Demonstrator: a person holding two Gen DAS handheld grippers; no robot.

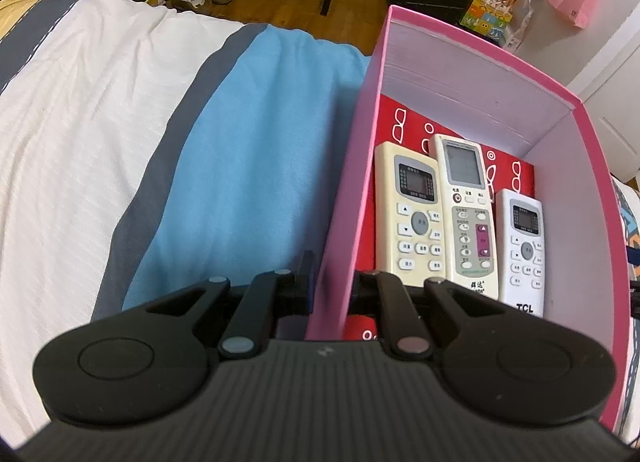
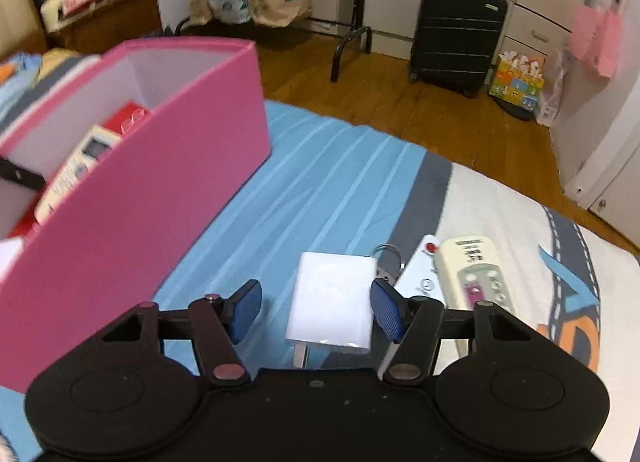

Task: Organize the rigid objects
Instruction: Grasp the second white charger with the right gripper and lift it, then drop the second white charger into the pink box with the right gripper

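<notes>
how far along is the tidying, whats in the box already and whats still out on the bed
Done: three remotes lie side by side in the pink box. In hand: the left gripper straddles the box's wall, apparently steadying it; the right gripper is open around the white charger, not yet closed. Left: the charger, a flat white remote, a cream remote and a key ring.

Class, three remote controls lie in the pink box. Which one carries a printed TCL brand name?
The short white plastic remote at the right of the row; the two taller cream ones lack that name.

Dim warm indoor light; soft shadows; right view motion-blurred; strong fisheye bending at edges.
</notes>
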